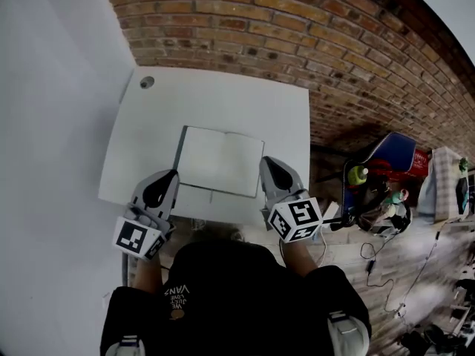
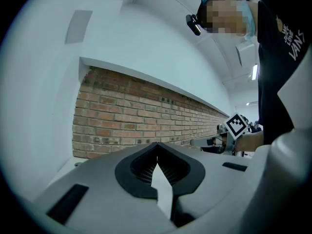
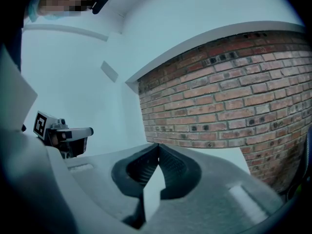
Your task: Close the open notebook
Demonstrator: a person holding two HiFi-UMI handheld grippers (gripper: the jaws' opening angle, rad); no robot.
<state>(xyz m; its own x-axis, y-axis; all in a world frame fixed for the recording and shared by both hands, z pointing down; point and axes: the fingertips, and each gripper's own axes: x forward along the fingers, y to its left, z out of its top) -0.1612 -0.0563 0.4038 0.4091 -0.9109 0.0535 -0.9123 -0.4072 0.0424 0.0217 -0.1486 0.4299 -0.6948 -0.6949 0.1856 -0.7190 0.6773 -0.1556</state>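
The open notebook lies flat on the white table, blank white pages up, with a dark cover edge showing along its left side. My left gripper sits at the notebook's near left corner, jaws shut and nothing between them. At the near right corner is my right gripper, also shut and empty. In the left gripper view the left gripper has its tips together and points level at the brick wall. The right gripper looks the same in its own view. Neither gripper view shows the notebook.
A brick wall runs behind the table and a white wall stands to the left. A round grommet sits in the table's far left corner. To the right on the floor are a red and blue chair, a green bottle and cables.
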